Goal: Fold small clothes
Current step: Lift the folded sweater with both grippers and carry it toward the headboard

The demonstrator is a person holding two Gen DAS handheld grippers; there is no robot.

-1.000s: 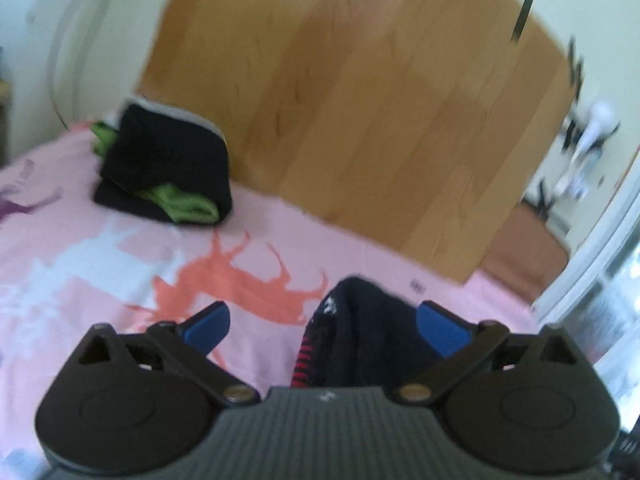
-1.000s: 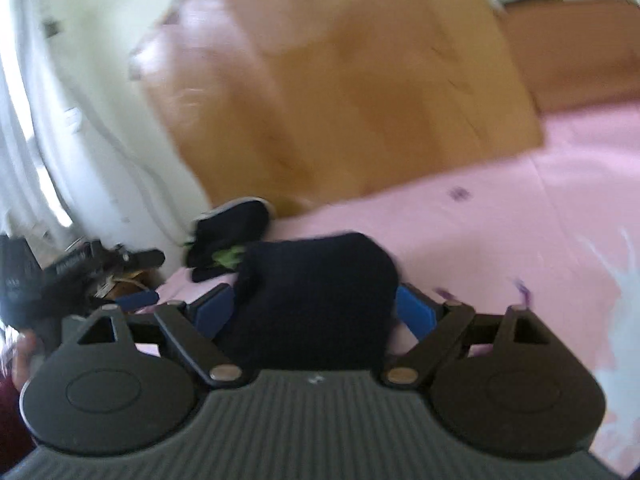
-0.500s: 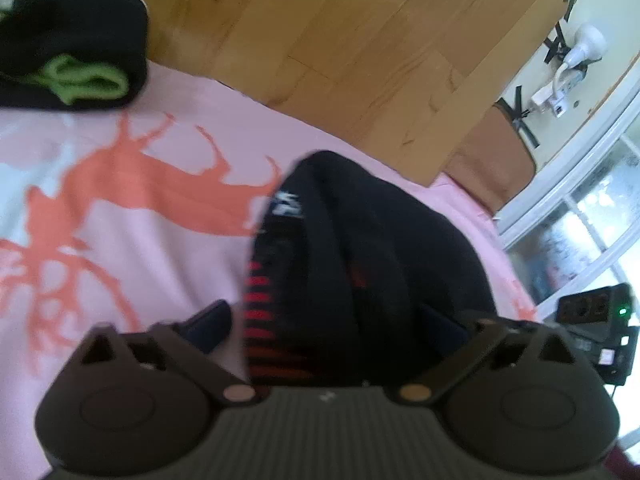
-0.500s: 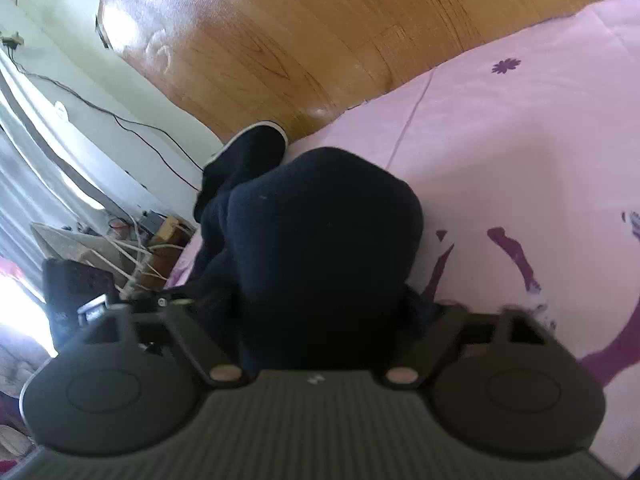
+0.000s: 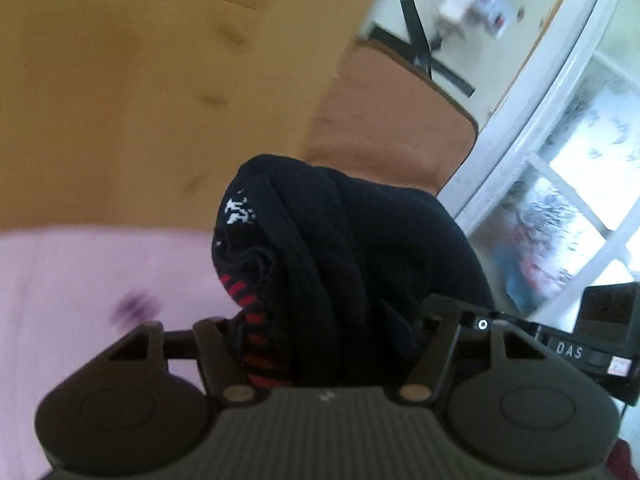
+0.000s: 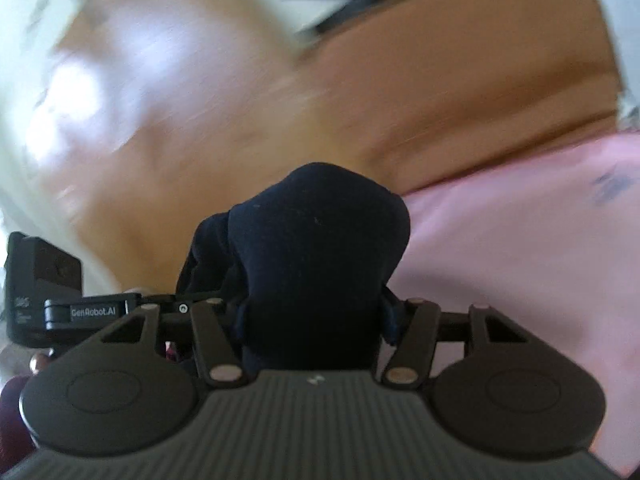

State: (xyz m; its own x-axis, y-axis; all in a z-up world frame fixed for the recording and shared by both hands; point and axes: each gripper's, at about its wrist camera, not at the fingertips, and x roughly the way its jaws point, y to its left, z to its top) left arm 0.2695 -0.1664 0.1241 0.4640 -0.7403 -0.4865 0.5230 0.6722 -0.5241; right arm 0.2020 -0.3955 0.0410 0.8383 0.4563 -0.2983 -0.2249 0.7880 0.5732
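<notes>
Both the left claw (image 5: 328,332) and the right claw (image 6: 314,320) are clamped on a dark bunched garment (image 5: 344,264), lifted above the pink bed (image 5: 80,272); next, likely lower and spread it flat for folding.

Left gripper (image 5: 328,332) clamps a bunched dark navy sock (image 5: 344,264) with red stripes, above a pink bedsheet (image 5: 80,280). Behind: wooden floor (image 5: 140,100), window (image 5: 580,200).

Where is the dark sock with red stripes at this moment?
The dark sock sits centre in both wrist views, bunched between the fingers of the left tool and the right tool, above the pink bedsheet.
</notes>
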